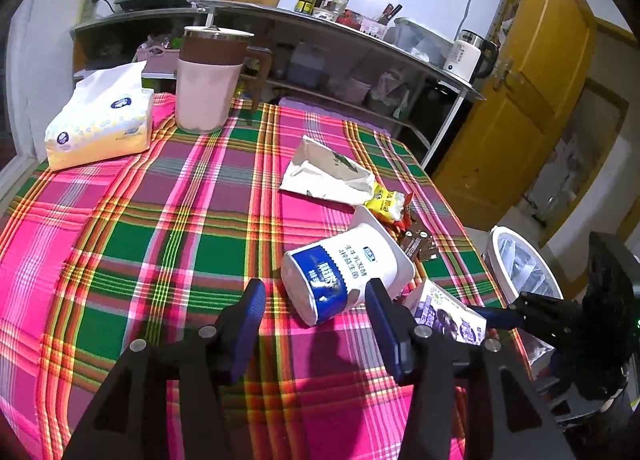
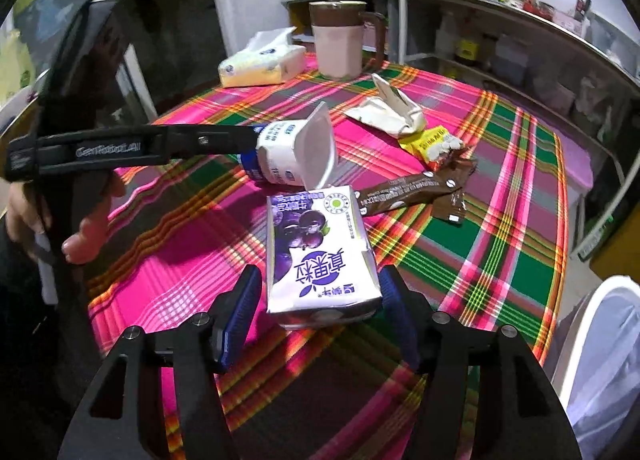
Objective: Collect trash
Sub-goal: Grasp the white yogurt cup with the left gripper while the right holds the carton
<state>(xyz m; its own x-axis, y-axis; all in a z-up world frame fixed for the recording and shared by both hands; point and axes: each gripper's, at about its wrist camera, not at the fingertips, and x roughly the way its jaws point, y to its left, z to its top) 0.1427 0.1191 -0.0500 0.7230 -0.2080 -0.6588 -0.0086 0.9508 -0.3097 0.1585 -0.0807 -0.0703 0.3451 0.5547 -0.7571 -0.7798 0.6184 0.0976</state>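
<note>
A white and blue yogurt cup (image 1: 344,272) lies on its side on the plaid tablecloth. Its base sits between the tips of my left gripper (image 1: 316,288), which is open, with a gap at the left pad. A purple blueberry drink carton (image 2: 320,256) lies flat between the fingers of my right gripper (image 2: 320,274), also open and not pressing on it. In the right wrist view my left gripper (image 2: 252,140) reaches in from the left to the cup (image 2: 288,148). Behind the cup lie a crumpled white bag (image 1: 328,176), a yellow wrapper (image 1: 384,206) and brown sachets (image 2: 416,188).
A white bin with a plastic liner (image 1: 520,272) stands beside the table's right edge. A tissue pack (image 1: 100,120) and a pink jug with a brown lid (image 1: 208,80) stand at the far side. A person's hand (image 2: 88,228) holds the left gripper's handle.
</note>
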